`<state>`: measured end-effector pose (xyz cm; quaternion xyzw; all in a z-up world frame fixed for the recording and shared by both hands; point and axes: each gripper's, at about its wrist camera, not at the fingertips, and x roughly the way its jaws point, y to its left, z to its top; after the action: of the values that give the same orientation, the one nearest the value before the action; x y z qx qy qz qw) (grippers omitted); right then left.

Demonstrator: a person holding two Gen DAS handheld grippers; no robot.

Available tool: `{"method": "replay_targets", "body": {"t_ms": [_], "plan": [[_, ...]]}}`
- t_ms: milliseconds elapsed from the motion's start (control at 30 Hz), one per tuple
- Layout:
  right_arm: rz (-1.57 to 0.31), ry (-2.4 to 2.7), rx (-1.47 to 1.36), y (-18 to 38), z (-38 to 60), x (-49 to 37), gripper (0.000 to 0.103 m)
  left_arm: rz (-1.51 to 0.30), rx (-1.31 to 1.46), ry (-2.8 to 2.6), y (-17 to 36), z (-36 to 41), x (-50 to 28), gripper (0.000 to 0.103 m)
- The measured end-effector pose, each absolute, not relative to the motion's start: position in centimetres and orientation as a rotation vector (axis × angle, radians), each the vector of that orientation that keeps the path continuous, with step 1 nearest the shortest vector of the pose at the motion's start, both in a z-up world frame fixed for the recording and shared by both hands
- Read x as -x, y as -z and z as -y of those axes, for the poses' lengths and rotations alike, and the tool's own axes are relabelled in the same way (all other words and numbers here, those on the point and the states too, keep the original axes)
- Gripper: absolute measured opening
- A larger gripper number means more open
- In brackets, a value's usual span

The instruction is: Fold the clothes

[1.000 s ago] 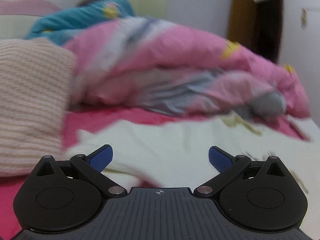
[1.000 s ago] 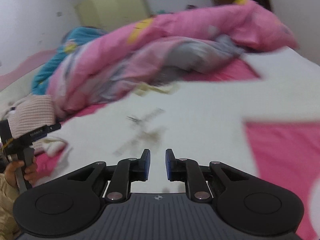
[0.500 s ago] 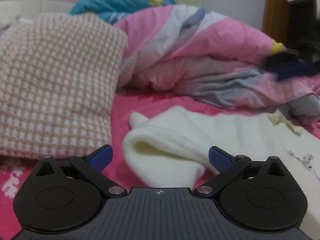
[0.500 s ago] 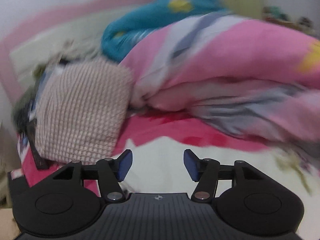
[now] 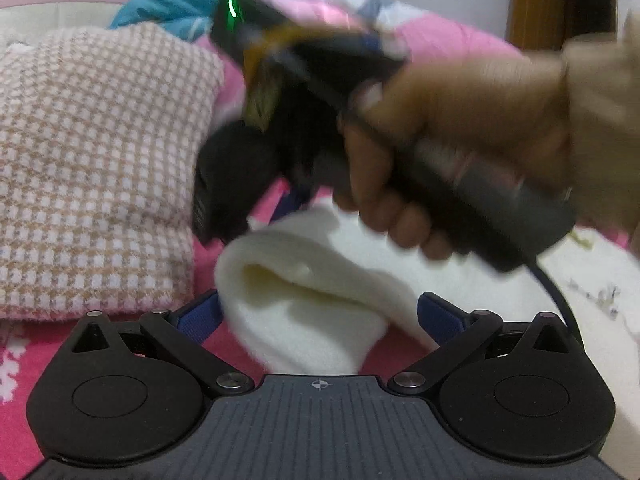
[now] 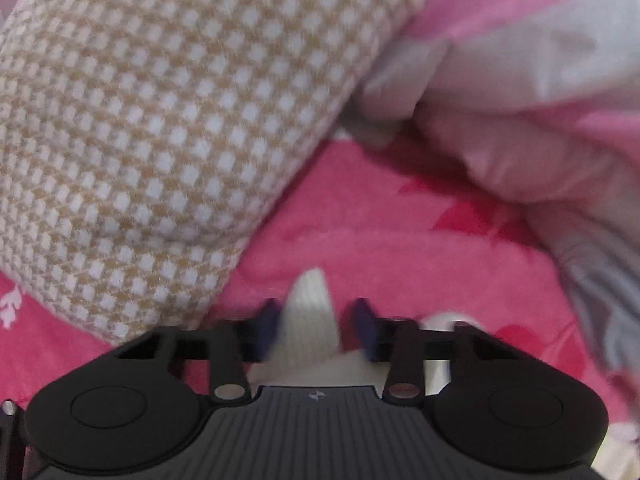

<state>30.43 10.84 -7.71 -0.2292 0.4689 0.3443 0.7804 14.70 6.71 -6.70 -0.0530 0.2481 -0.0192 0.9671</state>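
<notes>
A cream-white garment (image 5: 304, 304) lies on the pink bedsheet (image 5: 236, 344), with a rolled fold at its near left end. My left gripper (image 5: 320, 314) is open and straddles that fold, its blue pads (image 5: 198, 314) beside the cloth without pressing it. In the left wrist view a person's hand (image 5: 420, 132) holds the right gripper, blurred, pointing down at the garment's far edge. In the right wrist view my right gripper (image 6: 316, 320) has its jaws closing around an upstanding white corner of the garment (image 6: 310, 308). A gap still shows on the right side.
A beige-and-white checked pillow (image 5: 92, 168) lies close on the left, also large in the right wrist view (image 6: 160, 100). A bunched pink and grey quilt (image 6: 520, 100) lies behind, with a teal blanket (image 5: 180, 4) beyond. A cable (image 5: 556, 292) hangs from the right gripper's handle.
The right gripper swept across the bed to the pillow end, tipped downward, opened, and now narrows over the garment's corner. It now fills the left wrist view. The left gripper barely shifted.
</notes>
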Motion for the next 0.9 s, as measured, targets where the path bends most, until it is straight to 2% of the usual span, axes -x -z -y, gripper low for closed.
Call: {"method": "replay_targets", "body": {"t_ms": [67,100,233,400,533,633,733,900], "plan": [[-0.971,-0.757,0.471,7.1,-10.1,-29.9,0.014,-0.473,0.111,0.036,6.4,-6.7,-14.4,0.103],[-0.943,-0.760,0.441,6.5,-9.5,-29.7,0.013,-0.458,0.115,0.031,6.3,-6.6,-14.2,0.102],[-0.819,-0.758,0.239,2.9,-5.2,-29.0,0.011,-0.355,0.143,-0.003,5.2,-6.9,-12.9,0.102],[-0.572,-0.767,-0.062,-2.0,3.1,-26.4,0.009,-0.262,0.216,0.012,3.9,-7.7,-11.1,0.103],[-0.418,-0.733,-0.186,-3.7,9.6,-22.7,0.007,-0.232,0.226,0.045,3.5,-7.5,-10.2,0.103],[-0.407,-0.698,-0.231,-2.9,14.0,-20.0,0.007,-0.236,0.199,0.084,3.3,-6.4,-9.9,0.103],[-0.507,-0.661,-0.215,-0.7,16.5,-18.8,0.008,-0.288,0.175,0.092,3.9,-5.7,-10.8,0.103],[-0.644,-0.639,-0.194,0.8,15.2,-20.5,0.014,-0.364,0.158,0.094,4.9,-5.2,-12.6,0.103]]}}
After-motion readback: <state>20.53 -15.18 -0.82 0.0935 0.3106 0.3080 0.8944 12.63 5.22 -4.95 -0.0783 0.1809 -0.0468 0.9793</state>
